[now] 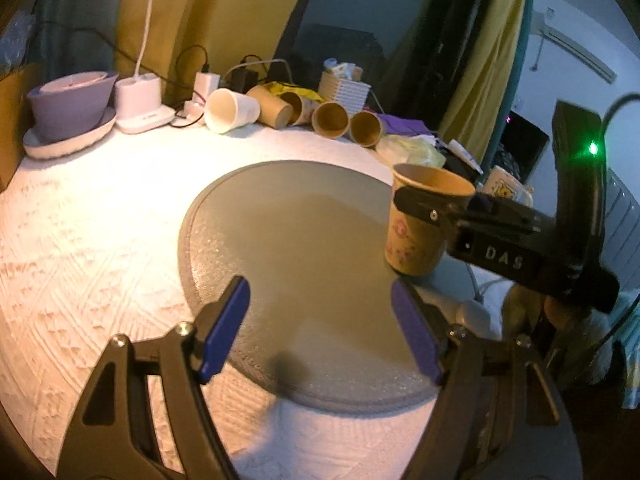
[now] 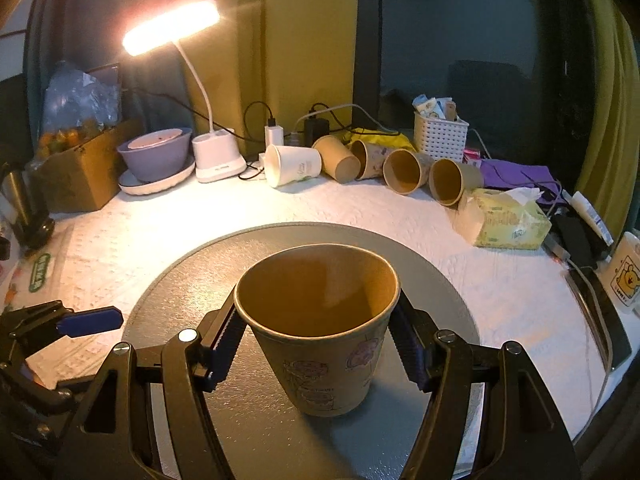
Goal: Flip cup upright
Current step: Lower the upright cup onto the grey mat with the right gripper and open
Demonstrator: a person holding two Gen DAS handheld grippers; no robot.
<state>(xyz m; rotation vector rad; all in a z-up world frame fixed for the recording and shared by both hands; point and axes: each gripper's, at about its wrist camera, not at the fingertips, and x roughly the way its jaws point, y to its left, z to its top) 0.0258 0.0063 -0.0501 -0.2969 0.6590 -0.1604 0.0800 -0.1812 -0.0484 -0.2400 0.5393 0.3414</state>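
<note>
**A:** How did things stand nearest the cameras?

**B:** The right gripper (image 2: 316, 344) had its two fingers closed against the sides of the cup (image 2: 320, 328), just under the rim. The cup stood mouth up, and its base appeared to rest on the grey round mat (image 2: 168, 280), though contact was hard to confirm. The left gripper (image 1: 320, 328) was spread wide with nothing between its blue pads (image 1: 224, 324), hovering over the near edge of the same mat.

**A:** So the flip was done?

**B:** I judged it essentially done: the cup was upright. What seemed left was for the right gripper to let go and back away without tipping it.

**A:** And farther back?

**B:** Beyond the mat, on the white cloth (image 2: 360, 208), a row of spare cups (image 2: 404, 172) lay on their sides, untouched. A tissue pack (image 2: 508, 220) sat to their right, and a lit desk lamp (image 2: 172, 28) stood beside a purple bowl (image 2: 156, 156) at the rear.
</note>
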